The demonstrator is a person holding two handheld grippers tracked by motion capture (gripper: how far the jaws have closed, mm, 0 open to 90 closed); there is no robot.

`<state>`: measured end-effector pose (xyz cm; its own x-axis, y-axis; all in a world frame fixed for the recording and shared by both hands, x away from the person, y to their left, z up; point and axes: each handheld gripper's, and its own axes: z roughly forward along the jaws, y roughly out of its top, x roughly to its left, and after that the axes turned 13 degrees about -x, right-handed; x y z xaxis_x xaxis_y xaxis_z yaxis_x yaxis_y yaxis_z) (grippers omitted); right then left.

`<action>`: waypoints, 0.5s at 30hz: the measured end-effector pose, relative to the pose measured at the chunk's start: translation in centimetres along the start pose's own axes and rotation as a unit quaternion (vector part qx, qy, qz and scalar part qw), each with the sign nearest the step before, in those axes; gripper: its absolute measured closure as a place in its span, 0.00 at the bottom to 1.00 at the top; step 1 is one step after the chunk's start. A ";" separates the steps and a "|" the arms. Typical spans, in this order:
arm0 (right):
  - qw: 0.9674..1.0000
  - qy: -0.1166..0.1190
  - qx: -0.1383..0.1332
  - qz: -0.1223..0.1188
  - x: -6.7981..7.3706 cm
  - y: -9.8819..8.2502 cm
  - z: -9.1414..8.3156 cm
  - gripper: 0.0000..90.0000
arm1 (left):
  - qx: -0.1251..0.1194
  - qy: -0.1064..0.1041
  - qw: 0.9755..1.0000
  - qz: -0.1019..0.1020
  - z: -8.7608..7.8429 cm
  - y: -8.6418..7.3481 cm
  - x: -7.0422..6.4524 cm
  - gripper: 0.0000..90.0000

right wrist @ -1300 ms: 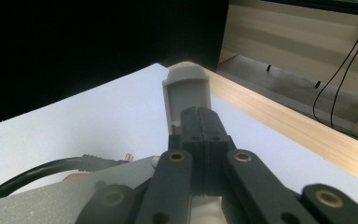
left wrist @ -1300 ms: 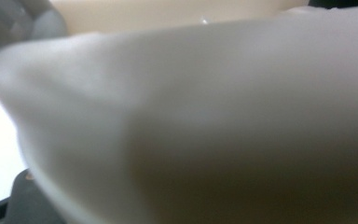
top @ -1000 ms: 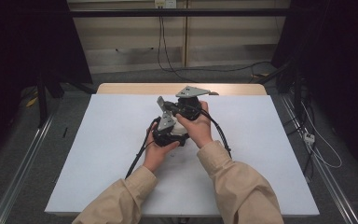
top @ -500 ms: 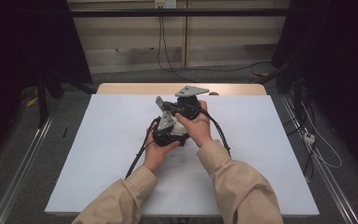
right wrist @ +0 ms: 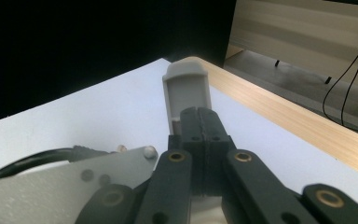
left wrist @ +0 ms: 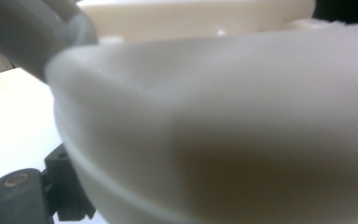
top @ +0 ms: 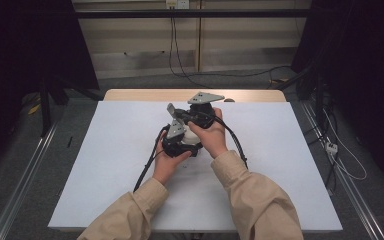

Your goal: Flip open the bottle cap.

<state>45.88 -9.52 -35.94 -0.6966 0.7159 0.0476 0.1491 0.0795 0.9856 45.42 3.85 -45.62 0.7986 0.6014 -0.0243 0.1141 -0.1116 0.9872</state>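
Note:
Both hands hold the grippers close together over the middle of the white table [top: 105,165]. My right gripper [right wrist: 199,112] is shut on a flat grey handle-like piece [right wrist: 186,88] that rises past its pads; in the high view this gripper [top: 181,116] points to the far left. A rounded white body [left wrist: 237,130] lies blurred right in front of my left gripper [top: 187,134], with a grey stem [left wrist: 42,32] at its upper left. The left jaws have just been opening; one stands far to the left beside the white body, and I cannot tell if it touches it.
Black cables [top: 147,167] trail from the grippers toward the table's near edge. A wooden strip [top: 190,94] borders the far edge of the table. Metal rails [top: 25,175] run along the floor on both sides.

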 end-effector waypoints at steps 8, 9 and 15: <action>1.000 -0.003 0.002 -0.001 0.0 0.0 0.0 1.00 | -0.017 0.006 1.000 -0.010 -1.1 -0.1 -0.1 0.17; 1.000 -0.003 0.002 -0.002 0.0 0.0 0.0 1.00 | -0.020 0.012 1.000 -0.012 -1.2 -0.2 -0.2 0.18; 1.000 -0.003 0.006 -0.003 0.1 -0.3 0.3 1.00 | -0.016 0.017 1.000 -0.001 -1.2 -0.1 -0.5 0.20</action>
<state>46.00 -9.21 -36.25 -0.6926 0.7201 0.0411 0.1538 0.0918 0.9838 44.26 4.52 -45.50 0.7783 0.6276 -0.0206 0.0955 -0.0859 0.9917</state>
